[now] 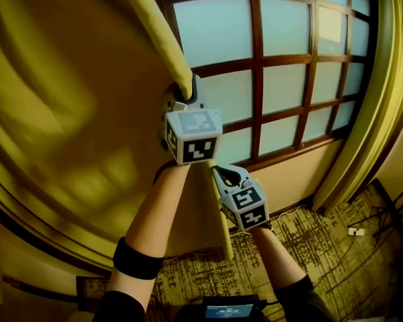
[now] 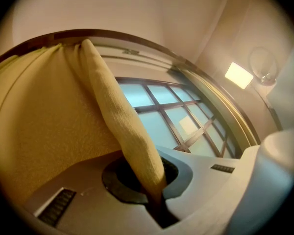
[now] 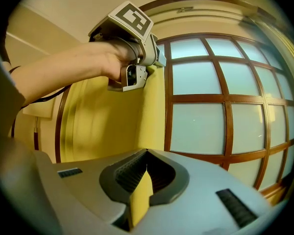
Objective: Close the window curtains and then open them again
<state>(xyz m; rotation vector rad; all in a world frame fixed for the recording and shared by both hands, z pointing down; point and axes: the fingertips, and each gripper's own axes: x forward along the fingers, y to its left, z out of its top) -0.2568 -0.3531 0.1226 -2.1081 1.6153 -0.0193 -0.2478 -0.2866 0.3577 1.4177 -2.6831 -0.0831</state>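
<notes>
Left claw (image 2: 156, 185) pinches curtain (image 1: 67, 113) edge high; right claw (image 3: 139, 180) pinches it lower. Curtain hides left panes of window (image 1: 282, 66); folds blurred.

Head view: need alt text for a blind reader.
The left gripper and, lower, the right gripper are both shut on the edge of a yellow curtain that covers the left part of a wood-framed window. A second curtain hangs gathered at the right, above patterned carpet.

Yellow curtain (image 2: 118, 116) edge pinched in left gripper (image 2: 154, 195), window (image 2: 176, 116) behind
</notes>
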